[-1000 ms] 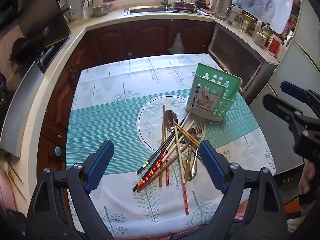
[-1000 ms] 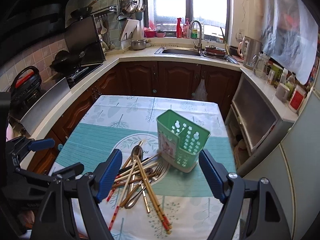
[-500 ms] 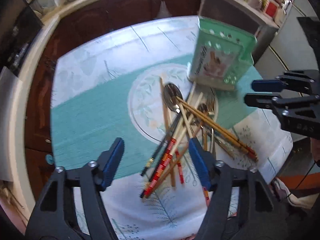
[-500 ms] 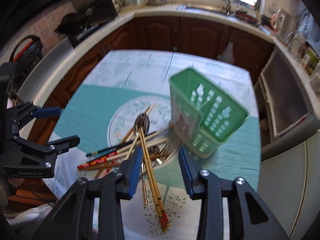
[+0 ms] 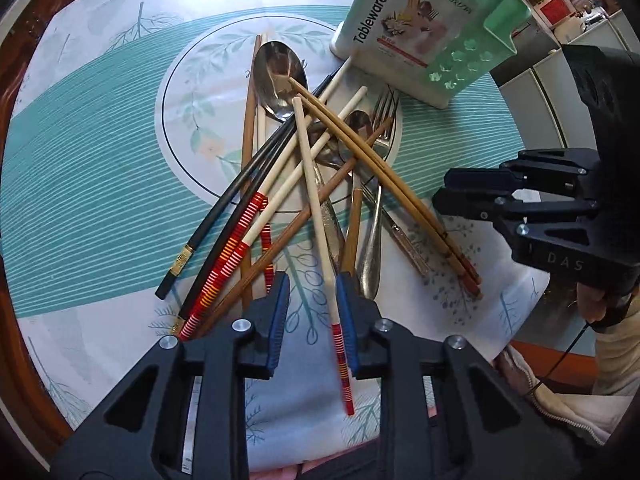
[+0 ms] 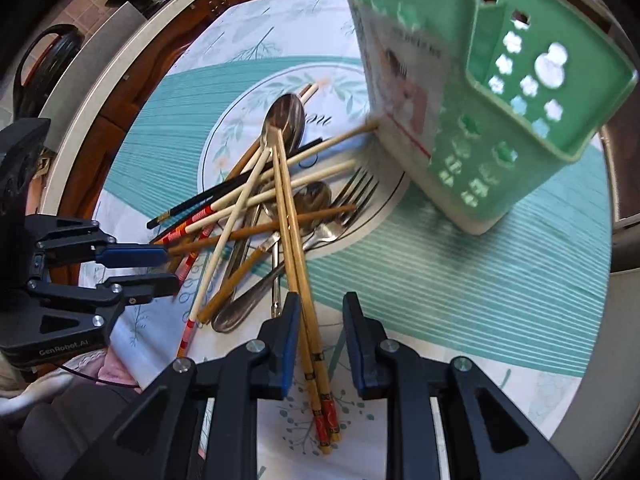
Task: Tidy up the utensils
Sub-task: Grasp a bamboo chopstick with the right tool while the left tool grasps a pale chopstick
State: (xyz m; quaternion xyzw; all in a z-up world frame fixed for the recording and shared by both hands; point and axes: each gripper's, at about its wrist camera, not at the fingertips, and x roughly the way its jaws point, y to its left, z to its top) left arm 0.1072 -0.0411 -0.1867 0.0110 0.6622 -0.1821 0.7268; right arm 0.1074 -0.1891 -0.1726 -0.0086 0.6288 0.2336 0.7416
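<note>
A heap of chopsticks, spoons and a fork lies crossed on a tablecloth [image 5: 88,168], just in front of a green utensil holder [image 5: 432,28] that stands upright.

The left gripper [image 5: 311,312] points steeply down at the end of the heap farthest from the holder. Its jaws have just been closing and now stand narrow. A cream chopstick with a red striped end [image 5: 320,216] runs between them, lying against one blue pad [image 5: 345,312], while a gap remains at the other pad, so it is not yet pinched.

The right gripper [image 6: 320,344] also points steeply down at the heap's end farthest from the holder. Its jaws have just been closing too. A pair of bamboo chopsticks with red tips [image 6: 294,240] passes between them, close beside one blue pad [image 6: 290,344], with clear space at the other; I cannot tell if it touches.

A second ago both grippers were high above the table with jaws wide; both have since come down close over the heap.
</note>
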